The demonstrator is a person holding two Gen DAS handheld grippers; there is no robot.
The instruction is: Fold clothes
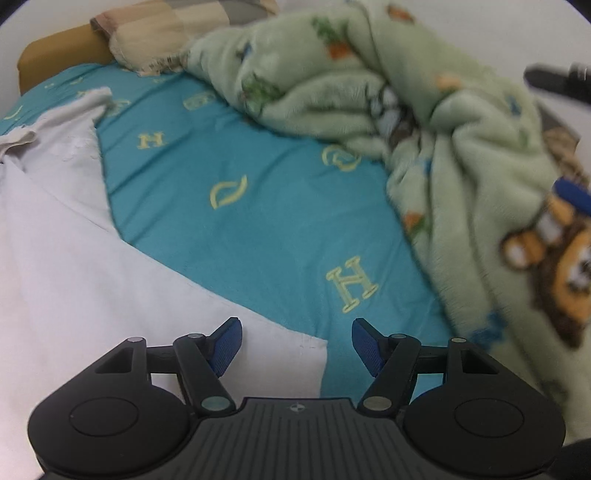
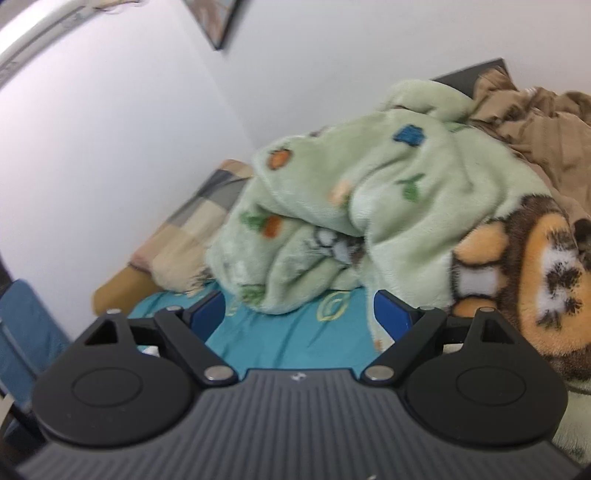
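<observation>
Landmark: the teal bed sheet [image 1: 258,221], printed with yellow letters and leaf shapes, covers the bed and serves as the reference for everything else.

Task garment: a white garment [image 1: 66,258] lies spread on the sheet's left part in the left wrist view, its near corner ending on the sheet just ahead of the left gripper; a creased sleeve or collar end reaches toward the sheet's far left edge.

Left gripper: the left gripper [image 1: 296,339] hovers over the sheet's near edge, jaws wide apart with nothing between the blue pads [image 1: 227,345]; the left pad sits over the white cloth, the right pad over bare sheet. Whether either pad touches the fabric cannot be told.

Right gripper: the right gripper [image 2: 299,314] is above the sheet, facing the blanket, jaws spread wide and empty.

Blanket: a pale green fleece blanket [image 1: 424,122] with carrot prints and a brown-and-orange animal figure is heaped on the sheet's right and far side, bunched in thick folds.

Pillow: a checked beige and grey pillow [image 1: 155,33] lies at the sheet's far end, touching the blanket's edge.

Headboard: a mustard-brown padded edge [image 1: 55,51] shows beyond the sheet's far left corner.

Brown cloth: crumpled tan fabric [image 2: 535,125] is piled behind the blanket, away from the sheet.

Wall: a white wall [image 2: 110,129] rises behind the bed, a dark picture frame [image 2: 218,22] hanging high on it.
</observation>
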